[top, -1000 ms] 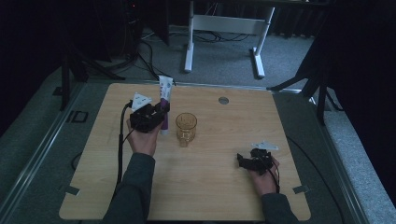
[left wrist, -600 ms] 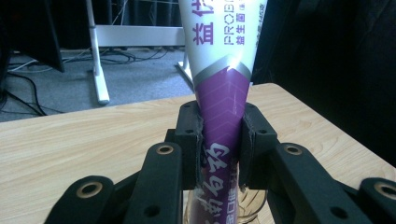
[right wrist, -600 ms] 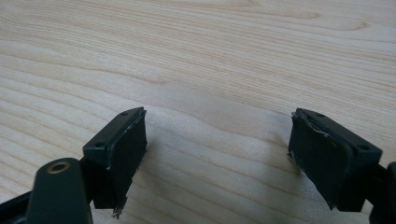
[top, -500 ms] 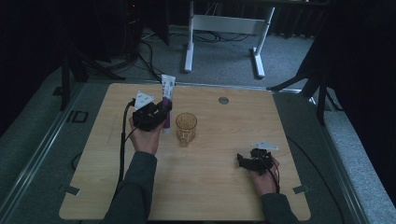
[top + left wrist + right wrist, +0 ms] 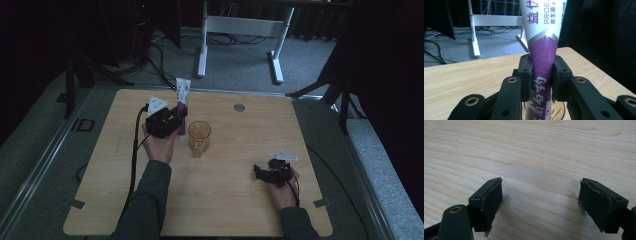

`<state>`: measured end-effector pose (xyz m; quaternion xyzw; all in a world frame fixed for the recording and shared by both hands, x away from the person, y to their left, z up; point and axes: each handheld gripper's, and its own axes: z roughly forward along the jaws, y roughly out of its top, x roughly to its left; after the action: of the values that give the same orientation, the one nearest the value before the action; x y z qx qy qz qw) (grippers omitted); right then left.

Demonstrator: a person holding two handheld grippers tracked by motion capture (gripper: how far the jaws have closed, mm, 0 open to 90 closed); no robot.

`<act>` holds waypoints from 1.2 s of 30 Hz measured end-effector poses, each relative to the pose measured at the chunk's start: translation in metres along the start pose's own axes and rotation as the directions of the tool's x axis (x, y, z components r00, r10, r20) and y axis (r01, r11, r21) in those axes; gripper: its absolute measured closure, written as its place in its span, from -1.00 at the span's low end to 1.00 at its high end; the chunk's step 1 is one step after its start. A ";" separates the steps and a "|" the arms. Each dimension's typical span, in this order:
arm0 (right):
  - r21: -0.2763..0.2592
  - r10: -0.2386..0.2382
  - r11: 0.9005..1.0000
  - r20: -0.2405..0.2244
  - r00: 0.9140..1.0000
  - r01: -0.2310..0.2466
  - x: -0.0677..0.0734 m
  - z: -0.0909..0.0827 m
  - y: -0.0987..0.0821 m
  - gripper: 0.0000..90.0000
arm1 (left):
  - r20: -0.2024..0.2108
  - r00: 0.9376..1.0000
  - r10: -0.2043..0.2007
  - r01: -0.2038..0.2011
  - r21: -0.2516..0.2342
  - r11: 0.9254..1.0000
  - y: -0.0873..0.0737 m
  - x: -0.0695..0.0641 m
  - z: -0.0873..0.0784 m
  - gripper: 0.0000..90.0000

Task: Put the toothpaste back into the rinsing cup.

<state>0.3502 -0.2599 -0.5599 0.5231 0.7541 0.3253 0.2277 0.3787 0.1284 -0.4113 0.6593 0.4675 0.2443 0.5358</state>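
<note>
Wooden desk point(image 5: 225, 200): left gripper point(image 5: 542, 75) fingers pinch upright purple-and-white toothpaste tube point(image 5: 543, 40) just beside, probably above, amber glass cup point(image 5: 199, 137); right gripper point(image 5: 539, 200) fingers spread, empty.

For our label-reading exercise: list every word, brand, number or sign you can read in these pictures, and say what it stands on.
"PROBI": grey print, cut off at the edge, on the white part of the tube.
"益": purple character beside it, on the tube.
White characters on the tube's purple part, between the left gripper pads: too hidden to read.
Glass cup: no text.
</note>
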 end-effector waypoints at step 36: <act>0.000 0.000 1.000 0.000 1.000 0.000 0.000 0.000 0.000 -0.57 | 0.037 0.999 -0.008 0.010 -0.032 0.999 0.001 -0.009 0.028 0.61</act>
<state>0.3502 -0.2599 -0.5599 0.5229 0.7543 0.3253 0.2276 0.3982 0.1075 -0.4172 0.6529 0.4565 0.2370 0.5560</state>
